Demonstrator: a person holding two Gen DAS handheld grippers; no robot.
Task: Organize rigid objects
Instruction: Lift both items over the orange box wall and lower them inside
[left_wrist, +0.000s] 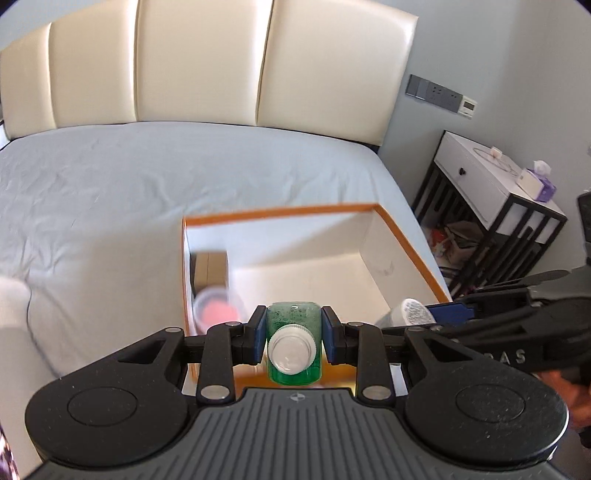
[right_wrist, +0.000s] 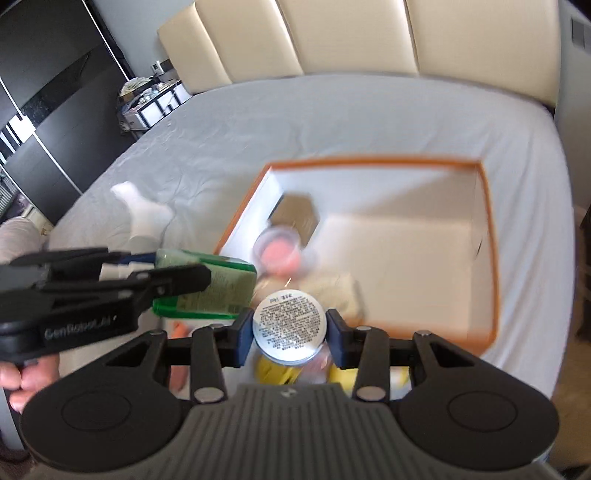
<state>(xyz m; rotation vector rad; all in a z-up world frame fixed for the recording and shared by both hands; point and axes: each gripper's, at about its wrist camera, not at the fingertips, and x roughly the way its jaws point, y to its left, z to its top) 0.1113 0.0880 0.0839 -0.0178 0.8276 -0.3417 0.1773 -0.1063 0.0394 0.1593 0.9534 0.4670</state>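
Two items already lie in the box (left_wrist: 402, 236) on the bed (left_wrist: 110, 192): a brown carton (left_wrist: 210, 269) and a pink-lidded tub (left_wrist: 218, 310), both in its left near corner. Left wrist view: left gripper (left_wrist: 294, 334) clamped on the green bottle (left_wrist: 294, 343), held over the box's near edge, not yet set down. The tin (left_wrist: 408, 312) is half hidden.

Right wrist view: right gripper (right_wrist: 290, 332) clamped on the tin, also above the near edge. Yellow and orange shapes below are blurred, unidentifiable; more may remain.
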